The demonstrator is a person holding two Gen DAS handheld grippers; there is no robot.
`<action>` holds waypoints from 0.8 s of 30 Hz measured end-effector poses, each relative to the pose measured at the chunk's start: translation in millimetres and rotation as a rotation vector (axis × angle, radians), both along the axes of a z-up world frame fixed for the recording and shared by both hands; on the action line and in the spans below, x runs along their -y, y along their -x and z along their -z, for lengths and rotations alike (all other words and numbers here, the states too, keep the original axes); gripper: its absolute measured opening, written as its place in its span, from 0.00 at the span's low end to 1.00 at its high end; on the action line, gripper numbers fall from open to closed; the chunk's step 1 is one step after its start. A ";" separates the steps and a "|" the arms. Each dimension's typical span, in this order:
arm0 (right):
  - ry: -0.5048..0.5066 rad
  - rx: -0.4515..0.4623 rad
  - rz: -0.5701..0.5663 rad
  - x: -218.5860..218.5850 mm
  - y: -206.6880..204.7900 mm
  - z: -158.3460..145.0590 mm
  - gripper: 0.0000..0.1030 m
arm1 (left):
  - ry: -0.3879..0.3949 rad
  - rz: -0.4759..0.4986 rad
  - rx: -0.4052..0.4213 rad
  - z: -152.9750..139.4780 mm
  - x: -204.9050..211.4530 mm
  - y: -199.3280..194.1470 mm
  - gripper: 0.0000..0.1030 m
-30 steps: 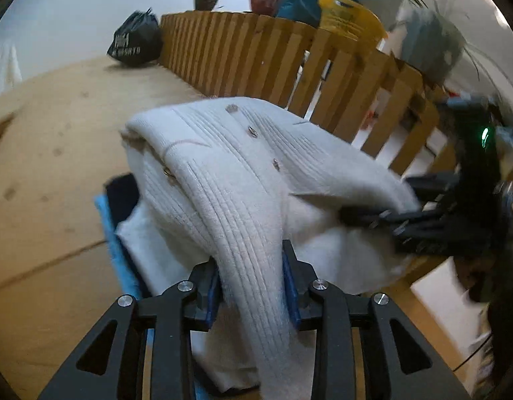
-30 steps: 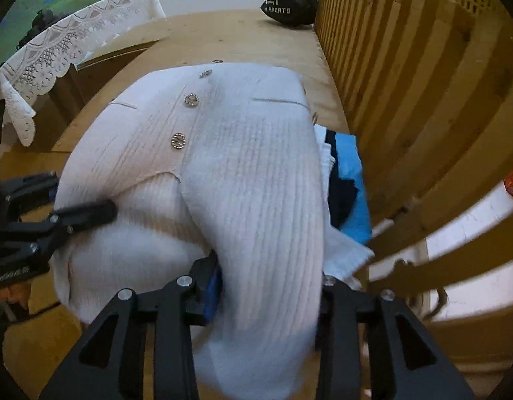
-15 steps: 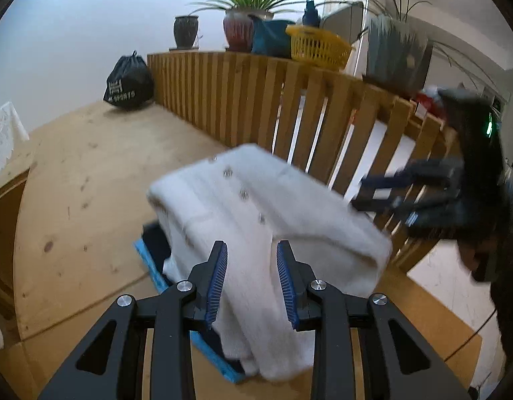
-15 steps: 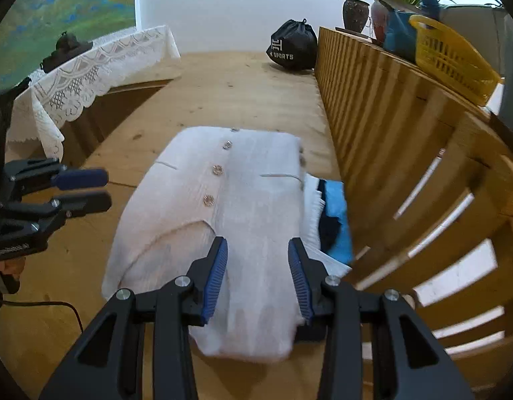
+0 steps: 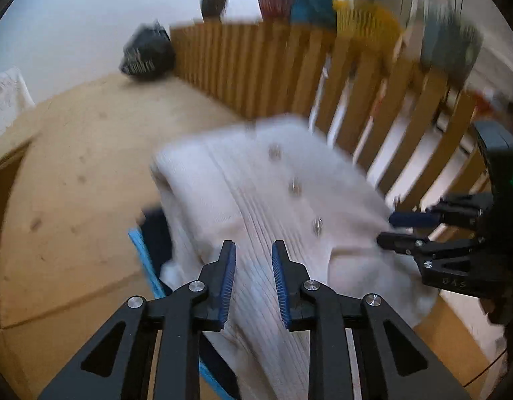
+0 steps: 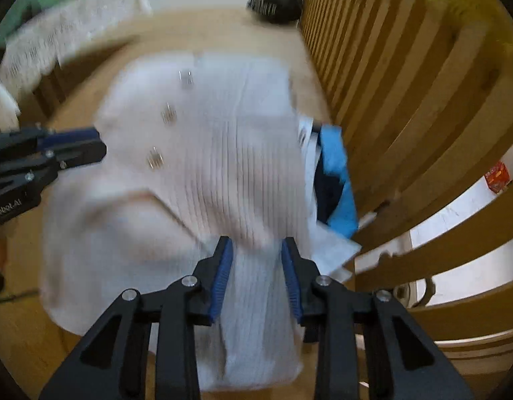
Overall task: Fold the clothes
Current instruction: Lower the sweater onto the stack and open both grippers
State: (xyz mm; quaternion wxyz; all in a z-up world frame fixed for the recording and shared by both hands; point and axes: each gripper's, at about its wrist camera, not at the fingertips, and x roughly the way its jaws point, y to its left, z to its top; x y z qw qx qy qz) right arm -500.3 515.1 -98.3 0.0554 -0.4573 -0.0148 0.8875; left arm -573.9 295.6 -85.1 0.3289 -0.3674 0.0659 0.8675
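Note:
A white ribbed cardigan (image 5: 273, 193) with metal buttons lies folded on a stack that includes a blue garment (image 5: 139, 246) and a dark one (image 5: 156, 233), on the wooden table (image 5: 73, 166). My left gripper (image 5: 253, 256) hovers low over the cardigan's near edge. Its jaws are closing to a narrow gap where fabric shows, but I see no pinch. My right gripper (image 6: 256, 250) stands the same way over the opposite edge of the cardigan (image 6: 206, 133), its jaws closing too. Each gripper also shows in the other view: the right gripper (image 5: 386, 230) and the left gripper (image 6: 96, 143). Both views are blurred.
A wooden slatted railing (image 6: 406, 83) runs close along the stack's far side. A black bag (image 5: 146, 53) sits at the table's far end. Plant pots (image 5: 273, 0) and a yellow basket (image 5: 366, 20) stand on the railing's top. A lace cloth (image 6: 56, 43) hangs to the left.
A second ago both grippers were shut on the lifted cardigan. Half a second ago they had let go and drawn back. Now both are close over it again with narrower jaws.

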 end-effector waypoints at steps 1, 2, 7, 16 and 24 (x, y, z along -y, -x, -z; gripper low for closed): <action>-0.003 -0.044 0.006 1.2 3.5 -9.6 0.31 | -0.003 -0.013 -0.030 -7.9 3.9 1.1 0.22; -0.009 -0.073 0.010 3.2 9.8 -15.5 0.31 | -0.013 -0.032 -0.040 -12.5 6.8 5.4 0.20; -0.053 -0.090 0.033 13.7 62.5 -9.0 0.31 | 0.000 -0.080 0.018 3.0 -6.4 38.7 0.20; -0.070 0.040 0.097 4.7 110.2 25.9 0.36 | 0.064 -0.121 0.066 41.9 -21.1 69.1 0.25; -0.038 -0.113 0.096 21.9 41.1 -41.4 0.43 | 0.012 -0.146 0.009 -11.6 23.2 12.4 0.34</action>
